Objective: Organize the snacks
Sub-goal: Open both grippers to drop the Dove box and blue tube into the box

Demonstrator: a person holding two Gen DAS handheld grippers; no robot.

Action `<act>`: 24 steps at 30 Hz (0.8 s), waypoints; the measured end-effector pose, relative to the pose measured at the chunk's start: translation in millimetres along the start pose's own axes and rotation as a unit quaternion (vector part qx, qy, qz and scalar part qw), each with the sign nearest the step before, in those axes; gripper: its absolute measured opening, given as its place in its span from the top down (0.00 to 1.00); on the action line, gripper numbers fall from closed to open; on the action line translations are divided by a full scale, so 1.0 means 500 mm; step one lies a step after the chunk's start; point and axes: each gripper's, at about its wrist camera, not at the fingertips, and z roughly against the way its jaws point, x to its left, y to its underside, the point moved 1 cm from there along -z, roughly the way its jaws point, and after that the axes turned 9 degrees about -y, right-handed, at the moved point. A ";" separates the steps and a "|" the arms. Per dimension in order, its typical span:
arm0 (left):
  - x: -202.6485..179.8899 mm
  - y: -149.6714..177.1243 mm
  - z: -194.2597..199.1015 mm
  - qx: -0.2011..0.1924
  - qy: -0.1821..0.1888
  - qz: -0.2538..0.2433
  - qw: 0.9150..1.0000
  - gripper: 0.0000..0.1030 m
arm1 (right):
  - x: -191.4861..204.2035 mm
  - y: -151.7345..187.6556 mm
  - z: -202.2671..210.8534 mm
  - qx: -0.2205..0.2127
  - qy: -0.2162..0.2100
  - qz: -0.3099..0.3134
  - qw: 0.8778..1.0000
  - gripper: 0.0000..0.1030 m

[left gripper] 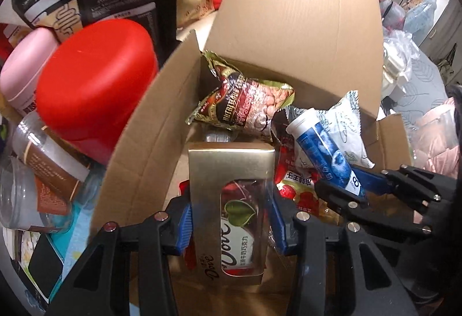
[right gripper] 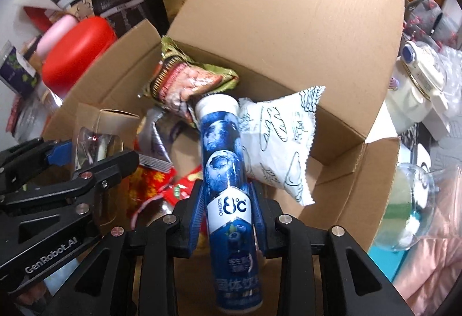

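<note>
Snacks fill the cardboard box (left gripper: 288, 13) ahead of both my grippers, and each gripper carries one over it. My left gripper (left gripper: 231, 218) is clamped on the gold Dove box (left gripper: 231, 171), blue pads pressed to its two sides; through its window I see red wrapping and a green heart. My right gripper (right gripper: 226, 215) is closed around the blue tube (right gripper: 223, 171), white cap pointing away from me, printed "8°C". The left view alone shows the Dove lettering; from the right view that box (right gripper: 112, 125) is half hidden behind my left gripper's fingers (right gripper: 62, 154). Only the right view shows the tube's full label, its lower end blurred. Just beyond the tube lie a white packet (right gripper: 277, 142) and a peanut bag (left gripper: 245, 102). A red lid (left gripper: 95, 85) stands left of the box.
</note>
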 end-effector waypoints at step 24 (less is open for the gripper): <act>0.029 -0.022 0.127 -0.013 -0.067 0.041 0.997 0.55 | 0.064 -0.003 0.104 -0.041 0.024 0.039 0.998 0.38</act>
